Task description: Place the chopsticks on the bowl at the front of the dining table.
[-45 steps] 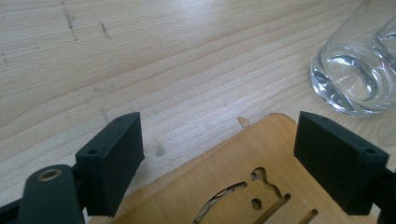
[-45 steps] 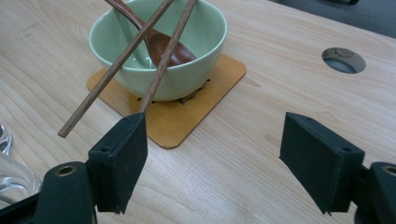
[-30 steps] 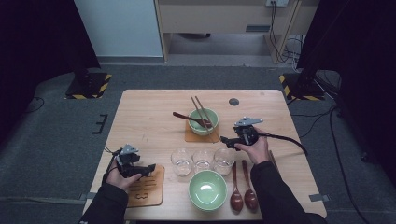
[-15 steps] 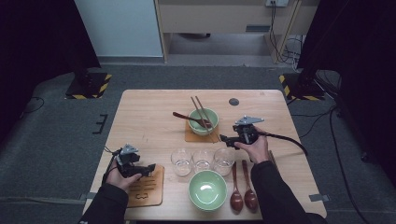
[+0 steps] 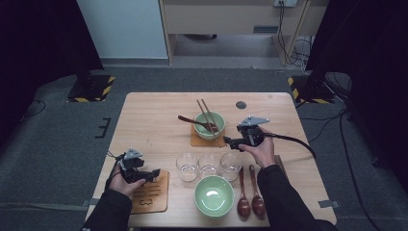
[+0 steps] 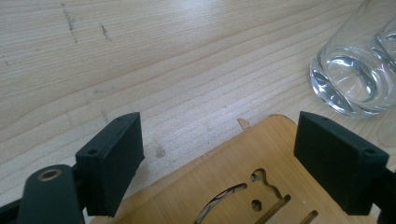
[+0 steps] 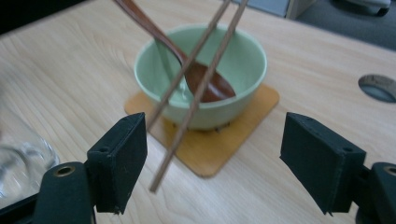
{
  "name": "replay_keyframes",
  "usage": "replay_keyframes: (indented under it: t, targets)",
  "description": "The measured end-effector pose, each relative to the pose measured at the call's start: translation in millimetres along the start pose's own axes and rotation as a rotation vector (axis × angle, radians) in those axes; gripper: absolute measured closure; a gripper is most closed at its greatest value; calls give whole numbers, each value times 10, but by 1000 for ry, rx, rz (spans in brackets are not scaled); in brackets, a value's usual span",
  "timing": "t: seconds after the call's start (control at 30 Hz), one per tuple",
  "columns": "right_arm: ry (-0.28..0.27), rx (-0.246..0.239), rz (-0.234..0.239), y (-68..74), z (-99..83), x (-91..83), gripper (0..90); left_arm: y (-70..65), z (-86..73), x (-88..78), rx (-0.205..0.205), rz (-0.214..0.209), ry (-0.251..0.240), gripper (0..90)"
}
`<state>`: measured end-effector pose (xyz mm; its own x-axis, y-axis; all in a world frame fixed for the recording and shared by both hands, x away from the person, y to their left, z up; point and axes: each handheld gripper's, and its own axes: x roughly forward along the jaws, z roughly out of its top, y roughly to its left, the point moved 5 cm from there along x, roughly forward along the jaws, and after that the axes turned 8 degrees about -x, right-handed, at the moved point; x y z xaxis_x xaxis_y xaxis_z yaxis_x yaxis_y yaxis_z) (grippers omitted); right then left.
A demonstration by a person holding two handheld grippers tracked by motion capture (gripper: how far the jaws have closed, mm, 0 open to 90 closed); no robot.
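Chopsticks (image 7: 201, 88) slant across bowl (image 7: 243, 60), tips twd wide-open right gripper (image 7: 212, 161) fingers.

Chopsticks (image 5: 207, 115) and spoon (image 5: 195, 122) in bowl (image 5: 210, 126) on coaster (image 5: 207, 141), behind three glasses (image 5: 209, 165); second bowl (image 5: 213, 196) nearest, two spoons (image 5: 250, 201) right.

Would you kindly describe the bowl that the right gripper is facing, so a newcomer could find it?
On the wooden table, look past the row of three glasses. The far bowl sits on a coaster; unlike the near bowl, it holds a spoon and chopsticks.
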<state>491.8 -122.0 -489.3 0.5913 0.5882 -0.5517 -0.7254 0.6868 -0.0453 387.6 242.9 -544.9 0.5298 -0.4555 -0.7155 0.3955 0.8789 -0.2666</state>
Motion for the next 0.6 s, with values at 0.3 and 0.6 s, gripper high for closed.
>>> replay_keyframes:
  t: [0.3, 0.6]
  targets:
    - [28, -21, -43, -123, 46, 16, 236, 9, 0, -2, 3, 3, 1, 154]
    - [90, -48, -46, -48, -74, 152, 224, 2, 1, -5, 4, 2, -1, 154]
